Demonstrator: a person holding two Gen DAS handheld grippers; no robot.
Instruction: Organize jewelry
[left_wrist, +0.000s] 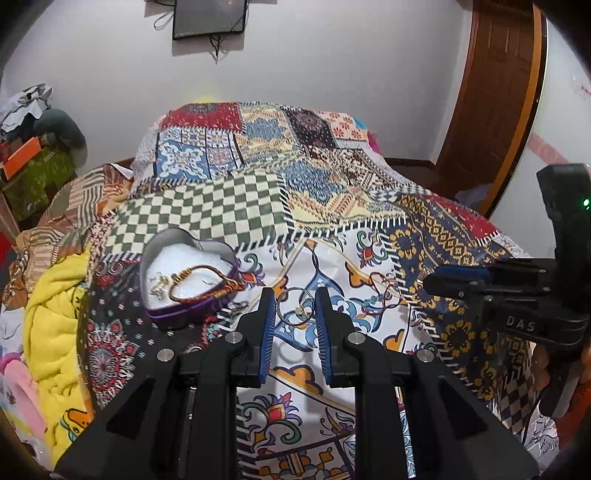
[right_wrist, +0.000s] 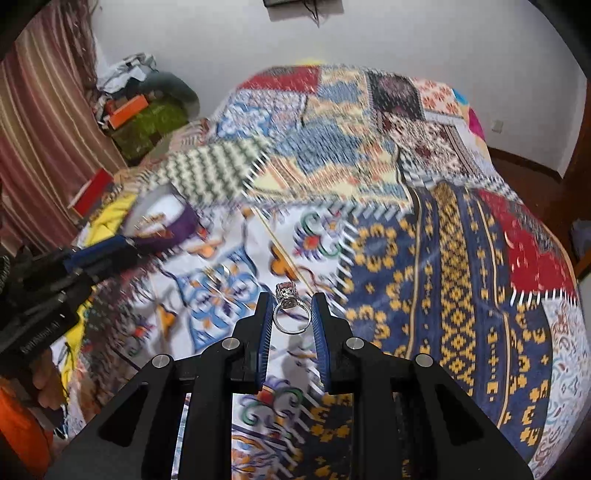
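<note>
A heart-shaped tin (left_wrist: 184, 280) with white lining holds a braided red-brown bracelet (left_wrist: 199, 282) and small gold pieces; it sits on the patterned bedspread (left_wrist: 258, 206). My left gripper (left_wrist: 294, 297) is shut on a thin silver bangle (left_wrist: 295, 306) with a small charm, right of the tin. A red string bracelet (left_wrist: 380, 295) lies on the cloth further right. My right gripper (right_wrist: 289, 302) is shut on a silver ring (right_wrist: 290, 312) with a large stone, held above the bedspread (right_wrist: 406, 236). The tin shows blurred at left in the right wrist view (right_wrist: 162, 218).
A yellow blanket (left_wrist: 51, 325) and cluttered boxes (left_wrist: 33, 173) lie left of the bed. A wooden door (left_wrist: 491, 96) stands at the right. The right gripper's body (left_wrist: 517, 291) shows in the left wrist view; the left gripper's body (right_wrist: 55, 280) shows in the right.
</note>
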